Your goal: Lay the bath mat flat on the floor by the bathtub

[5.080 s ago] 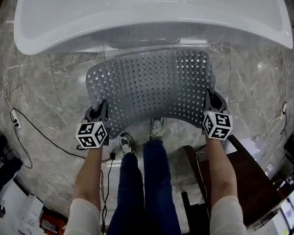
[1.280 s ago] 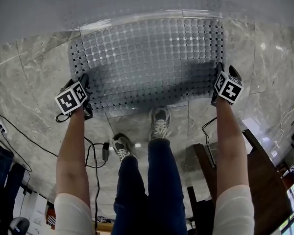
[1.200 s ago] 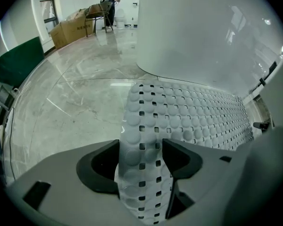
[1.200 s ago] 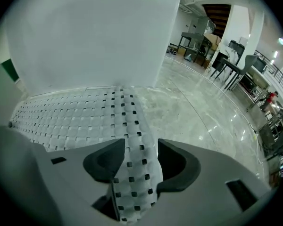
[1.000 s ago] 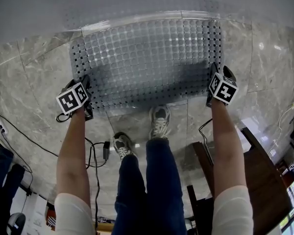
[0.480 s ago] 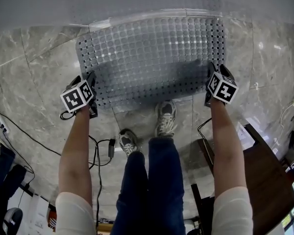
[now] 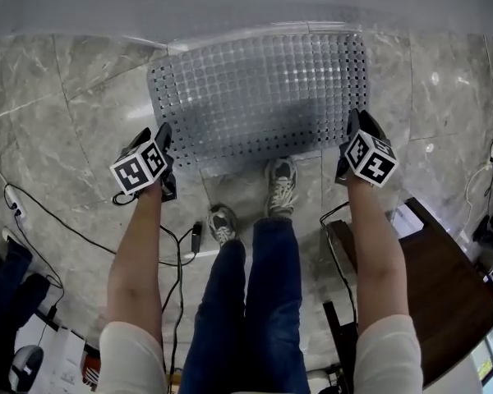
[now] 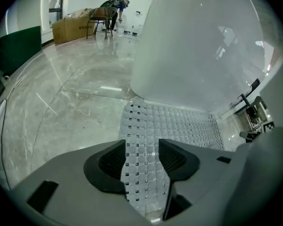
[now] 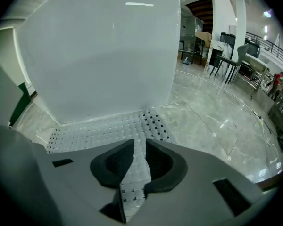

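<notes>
The grey perforated bath mat lies flat on the marble floor, its far edge against the white bathtub. My left gripper hovers at the mat's near left corner. Its jaws are still wide and just starting to close, with nothing pinched. In the left gripper view the mat shows through the gap of that gripper, below the tub wall. My right gripper is at the near right corner. Its jaws are closing, and the mat shows through the narrow slit, not pressed by the pads.
The person's two shoes stand just behind the mat's near edge. A black cable trails over the floor at the left. A dark wooden piece of furniture stands at the lower right. Far off are cardboard boxes with a chair and office chairs.
Five seconds ago the mat hung curved between both grippers. Now it lies flat. Over the last second both grippers drew back a little toward the person from the mat's near corners.
</notes>
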Available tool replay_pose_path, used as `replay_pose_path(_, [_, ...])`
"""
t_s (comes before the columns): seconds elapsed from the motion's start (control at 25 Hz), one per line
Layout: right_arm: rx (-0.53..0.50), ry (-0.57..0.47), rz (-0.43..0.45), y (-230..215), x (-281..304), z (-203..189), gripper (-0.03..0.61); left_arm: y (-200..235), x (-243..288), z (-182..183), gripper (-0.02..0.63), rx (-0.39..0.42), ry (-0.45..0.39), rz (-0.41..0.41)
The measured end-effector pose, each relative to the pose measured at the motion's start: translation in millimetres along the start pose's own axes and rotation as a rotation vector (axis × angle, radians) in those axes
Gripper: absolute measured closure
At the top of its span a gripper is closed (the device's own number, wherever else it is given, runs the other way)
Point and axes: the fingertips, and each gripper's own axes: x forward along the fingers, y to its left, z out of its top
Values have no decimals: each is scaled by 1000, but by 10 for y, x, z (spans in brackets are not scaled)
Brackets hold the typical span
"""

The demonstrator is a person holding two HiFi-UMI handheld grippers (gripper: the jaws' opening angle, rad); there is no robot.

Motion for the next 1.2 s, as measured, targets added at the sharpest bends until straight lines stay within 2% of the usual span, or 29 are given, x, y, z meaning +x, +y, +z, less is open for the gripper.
replay_pose_path(0.04, [-3,-10,8,59,-113,79,496,-68,-109,55,396,0,-10,-8])
replay_pose_path(0.12, [-6,-44,23,164,-356,271,525,-240,-336,161,513,40,-25,-35])
replay_pose_path(0.16, [-5,-63,30,208,-478,378,532,-346,-449,215,543,78,-30,-56])
replay_pose_path(0.24, [-15,-94,47,292,-708,592,541,-556,-684,339,563,150,-49,-96])
replay_pose_path(0.32, [-40,-108,65,370,-908,773,546,-706,-923,473,572,175,-80,-124])
replay_pose_path(0.4, [-52,-117,77,425,-1078,924,549,-800,-1140,608,578,165,-111,-143])
replay_pose_path(0.56, [-56,-134,98,517,-1408,1171,549,-995,-1558,837,581,160,-159,-177])
replay_pose_path(0.76, [-60,-180,132,696,-1882,1494,549,-1334,-2127,1039,581,193,-211,-241])
replay_pose_path(1.2, [-9,-256,205,905,-3545,2090,549,-1850,-3870,1329,581,235,-294,-324])
